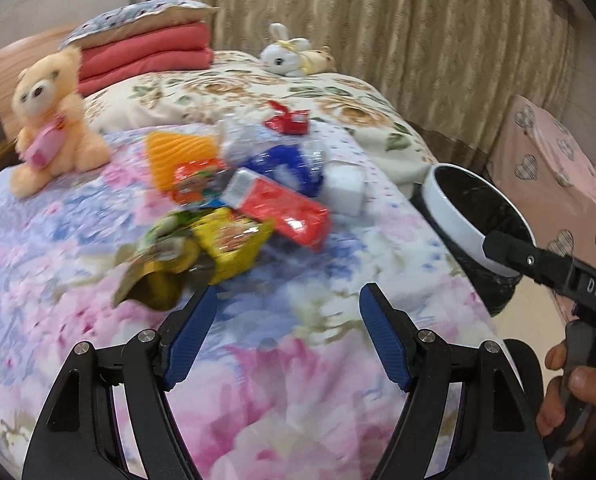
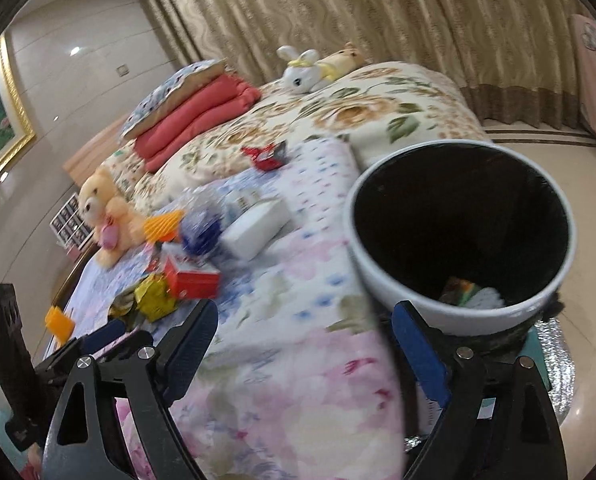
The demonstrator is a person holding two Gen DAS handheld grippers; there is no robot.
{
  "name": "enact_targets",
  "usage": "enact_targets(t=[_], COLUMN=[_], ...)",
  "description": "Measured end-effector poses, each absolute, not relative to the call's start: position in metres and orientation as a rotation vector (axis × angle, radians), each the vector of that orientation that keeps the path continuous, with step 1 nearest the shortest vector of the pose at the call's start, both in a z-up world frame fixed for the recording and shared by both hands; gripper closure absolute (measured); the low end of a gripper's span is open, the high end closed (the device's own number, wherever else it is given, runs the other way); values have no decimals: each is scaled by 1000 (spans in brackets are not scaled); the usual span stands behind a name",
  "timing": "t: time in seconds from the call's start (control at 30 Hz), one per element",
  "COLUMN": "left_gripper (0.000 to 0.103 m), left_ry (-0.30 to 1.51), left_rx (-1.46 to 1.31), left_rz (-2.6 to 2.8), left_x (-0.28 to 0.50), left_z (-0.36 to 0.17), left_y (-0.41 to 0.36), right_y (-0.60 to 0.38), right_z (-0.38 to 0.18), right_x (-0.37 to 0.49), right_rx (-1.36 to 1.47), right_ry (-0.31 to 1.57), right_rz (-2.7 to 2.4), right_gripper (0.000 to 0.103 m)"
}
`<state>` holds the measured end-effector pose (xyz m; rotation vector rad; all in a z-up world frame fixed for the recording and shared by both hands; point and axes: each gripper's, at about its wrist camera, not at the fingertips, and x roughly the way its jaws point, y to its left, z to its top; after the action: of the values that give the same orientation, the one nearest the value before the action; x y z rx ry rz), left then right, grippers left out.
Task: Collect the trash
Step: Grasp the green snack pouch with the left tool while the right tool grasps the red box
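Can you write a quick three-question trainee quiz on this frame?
1. True or false: the bin already holds some trash.
2. Which item lies nearest the left gripper? A) red box B) yellow wrapper C) white box
3. Fill in: the teddy bear sits on the ____.

Key: 1 true, some items lie at its bottom. 2 B. 3 bed.
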<state>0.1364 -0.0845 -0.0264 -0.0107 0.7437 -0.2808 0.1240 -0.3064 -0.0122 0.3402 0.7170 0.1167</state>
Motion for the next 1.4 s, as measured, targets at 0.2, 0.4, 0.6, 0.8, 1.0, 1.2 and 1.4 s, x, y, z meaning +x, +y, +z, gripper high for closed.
enact_targets(t=[0.2,0.4,0.6,0.8,1.0,1.2,1.4], left_gripper=[27,21,16,16,16,16,16], left_ry=[727,715,746,781,788,799,815], left_rx=[-10,-15,-9,2,46,54,65], left_rz=[-213,-130,-90,-92,-99,-126,-163], left_x=[129,129,141,159,174,186,190], left_z=[-28,-32,-40,-46,-47,-50,-54], left_y=[-57,-32,-18,-12,-15,-17,-22], right_y=[-278,-254,-235,-221,-209,-196,-178], right_z=[-19,-28,-34,-35,-38,-41,-46], right_x=[129,136,146,163,183,200,217], right_rx=[299,242,179,124,56,-4,-51], right_ry=[732,750,757,760,779,799,813], right_rz=[169,220,267,311,338,354,373], right_gripper=[13,13,13,13,19,32,37])
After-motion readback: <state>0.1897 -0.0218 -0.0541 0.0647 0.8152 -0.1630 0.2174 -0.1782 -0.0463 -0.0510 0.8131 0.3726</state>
